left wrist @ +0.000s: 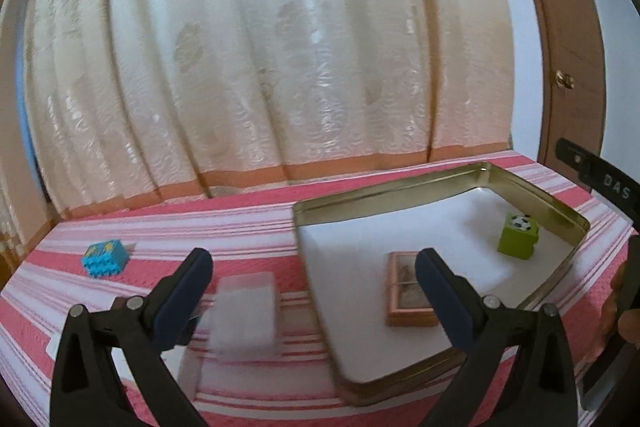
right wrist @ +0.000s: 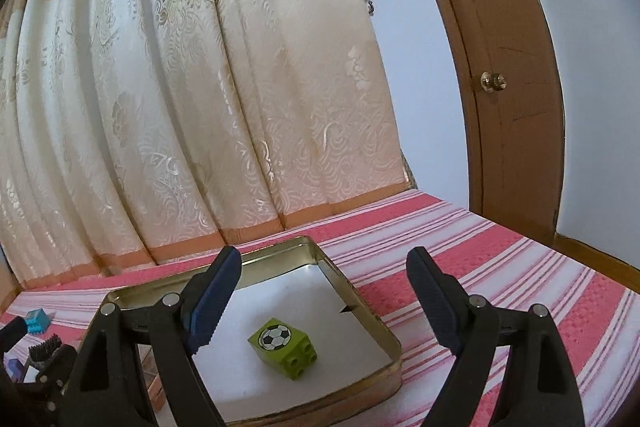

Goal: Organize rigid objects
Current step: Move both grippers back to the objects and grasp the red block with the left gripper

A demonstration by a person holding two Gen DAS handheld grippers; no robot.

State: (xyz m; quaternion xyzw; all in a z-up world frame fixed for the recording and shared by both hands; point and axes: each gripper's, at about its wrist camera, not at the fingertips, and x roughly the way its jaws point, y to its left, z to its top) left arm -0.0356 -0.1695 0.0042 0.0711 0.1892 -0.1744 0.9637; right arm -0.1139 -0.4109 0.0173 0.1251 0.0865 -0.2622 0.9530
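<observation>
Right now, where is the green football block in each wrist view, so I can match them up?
Left wrist: the green block lies at right of centre, in the far right corner of the gold tin.
Right wrist: the green block lies low at centre, between the open fingers, on the tin's white liner.
Shared landmark: the tin's far corner, below the curtain hem.
</observation>
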